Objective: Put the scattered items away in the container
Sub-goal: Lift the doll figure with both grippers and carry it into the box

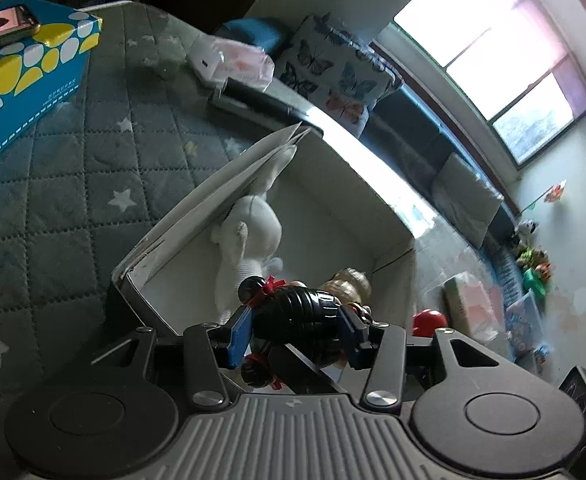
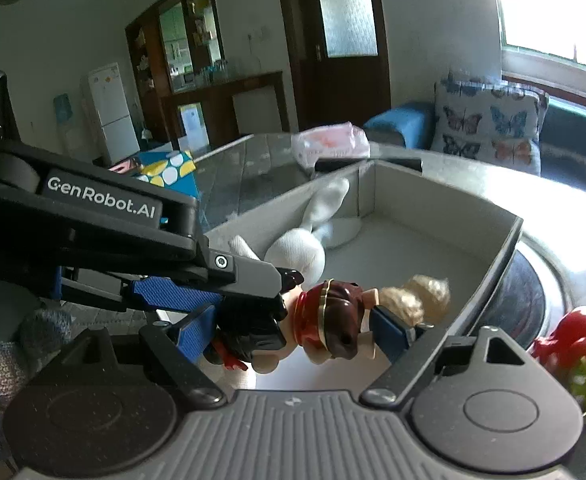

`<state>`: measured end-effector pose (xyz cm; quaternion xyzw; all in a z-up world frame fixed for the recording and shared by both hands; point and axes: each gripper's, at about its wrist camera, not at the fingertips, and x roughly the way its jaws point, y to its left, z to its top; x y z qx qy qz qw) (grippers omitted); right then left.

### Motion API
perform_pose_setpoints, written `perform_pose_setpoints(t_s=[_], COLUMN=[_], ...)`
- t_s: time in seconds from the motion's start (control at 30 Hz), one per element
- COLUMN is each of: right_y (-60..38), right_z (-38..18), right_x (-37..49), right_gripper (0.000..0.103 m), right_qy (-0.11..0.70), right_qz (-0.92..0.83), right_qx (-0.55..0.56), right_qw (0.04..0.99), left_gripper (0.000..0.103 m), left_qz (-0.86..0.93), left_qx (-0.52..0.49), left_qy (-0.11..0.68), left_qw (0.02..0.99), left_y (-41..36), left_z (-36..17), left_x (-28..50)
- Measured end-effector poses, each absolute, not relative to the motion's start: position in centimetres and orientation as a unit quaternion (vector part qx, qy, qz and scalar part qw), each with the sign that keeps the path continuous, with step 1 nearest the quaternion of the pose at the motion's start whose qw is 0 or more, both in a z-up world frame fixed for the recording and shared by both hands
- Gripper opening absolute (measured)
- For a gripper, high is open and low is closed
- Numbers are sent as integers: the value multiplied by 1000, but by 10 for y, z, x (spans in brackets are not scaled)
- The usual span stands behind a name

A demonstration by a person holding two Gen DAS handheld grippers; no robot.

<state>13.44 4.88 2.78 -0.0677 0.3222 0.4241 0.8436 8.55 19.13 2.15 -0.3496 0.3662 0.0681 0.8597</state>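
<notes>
**Doll gripped from both sides above the box**

Doll (image 2: 325,316) is clamped by both tongs over the near edge of the white box (image 1: 373,184). Its black skirt is pinched by the left gripper (image 1: 297,326); its torso is pinched by the right gripper (image 2: 293,328). A white plush rabbit (image 1: 253,232) is seen lying inside the box.

Both wrist views share box (image 1: 333,184).

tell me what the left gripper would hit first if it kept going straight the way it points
Likely the white plush toy lying in the white box. The left gripper, shut on the doll, points into the box, though depth is unclear.
</notes>
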Motion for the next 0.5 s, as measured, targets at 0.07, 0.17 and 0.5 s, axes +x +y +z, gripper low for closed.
perform_pose_setpoints(t_s=[0.07, 0.17, 0.5], right_y=[50, 54, 78], right_z=[24, 23, 20], right_x=[136, 137, 146], right_gripper=[85, 85, 85], right_qy=[336, 343, 372], right_qz=[420, 414, 415], right_qx=[-65, -76, -144], right_qw=[840, 840, 818], left_gripper=[49, 49, 46], left_qz=[67, 66, 70], left_qx=[-343, -334, -309], left_qy=[375, 386, 409], left_qw=[859, 858, 856], left_y=[190, 188, 189], left_z=[20, 21, 20], left_x=[89, 94, 104])
